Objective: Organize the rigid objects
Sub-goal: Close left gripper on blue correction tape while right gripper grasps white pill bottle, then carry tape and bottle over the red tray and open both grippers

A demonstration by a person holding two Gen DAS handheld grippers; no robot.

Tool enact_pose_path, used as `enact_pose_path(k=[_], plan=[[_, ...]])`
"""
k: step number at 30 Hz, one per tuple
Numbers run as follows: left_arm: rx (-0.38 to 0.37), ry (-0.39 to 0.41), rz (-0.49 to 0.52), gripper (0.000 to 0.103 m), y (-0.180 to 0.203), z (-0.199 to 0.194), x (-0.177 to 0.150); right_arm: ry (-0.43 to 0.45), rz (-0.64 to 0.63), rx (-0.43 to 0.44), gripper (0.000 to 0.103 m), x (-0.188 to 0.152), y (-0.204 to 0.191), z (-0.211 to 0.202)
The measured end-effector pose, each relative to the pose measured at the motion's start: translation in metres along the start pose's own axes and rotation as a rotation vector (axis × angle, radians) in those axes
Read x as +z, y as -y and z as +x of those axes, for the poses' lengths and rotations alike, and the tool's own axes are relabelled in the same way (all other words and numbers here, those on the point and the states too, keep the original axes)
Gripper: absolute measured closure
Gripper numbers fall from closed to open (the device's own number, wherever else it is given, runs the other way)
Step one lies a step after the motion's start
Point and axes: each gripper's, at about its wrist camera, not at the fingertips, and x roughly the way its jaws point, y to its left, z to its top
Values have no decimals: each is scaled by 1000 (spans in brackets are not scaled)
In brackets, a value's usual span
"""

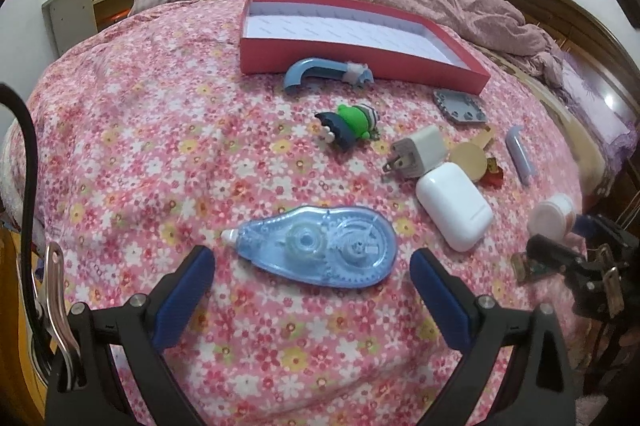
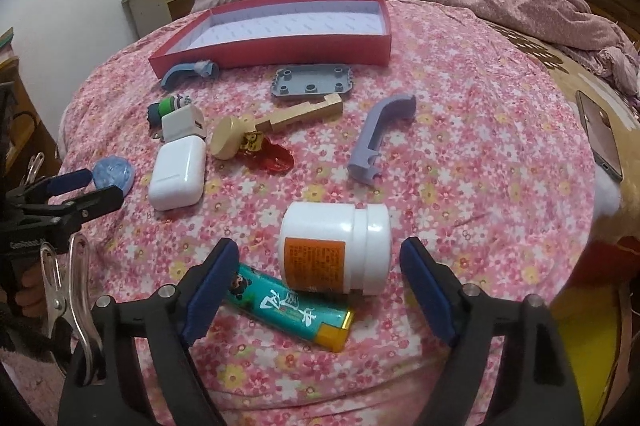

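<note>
Currently we hold the left gripper [image 1: 312,278] spread wide, straddling the correction tape [image 1: 316,246] directly ahead; the right gripper [image 2: 318,278], also released, brackets the pill bottle [image 2: 336,246] (lying sideways). The red box [image 1: 360,57] waits empty beyond both.

A bed with a pink floral sheet [image 2: 460,129] is carrying everything in front of me. Lying on it I am seeing a red box [image 2: 280,45], a grey studded plate [image 2: 312,81], two curved grey-blue handles [image 2: 376,133] [image 1: 320,71], a white jar [image 2: 336,246] on its side, a teal lighter [image 2: 288,310], a white case [image 1: 454,209], a charger plug [image 1: 420,151], a blue correction tape [image 1: 316,244] and a phone [image 2: 600,137].
</note>
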Motion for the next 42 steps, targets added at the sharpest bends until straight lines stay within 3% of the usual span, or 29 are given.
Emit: enact_pose_path(k=[9, 11, 14, 29, 42], plan=[[27, 21, 24, 4, 2, 5, 2, 3, 6, -13, 31, 1, 3, 4], [36, 27, 18, 11, 1, 4, 2, 8, 2, -23, 39, 1, 3, 4], [36, 32, 15, 12, 0, 3, 2, 14, 3, -35, 54, 2, 5, 3], [31, 95, 41, 12, 2, -19, 16, 36, -14, 4, 55, 13, 5, -5], [19, 141, 30, 12, 6, -22, 76, 100, -63, 29, 55, 62, -2, -12]])
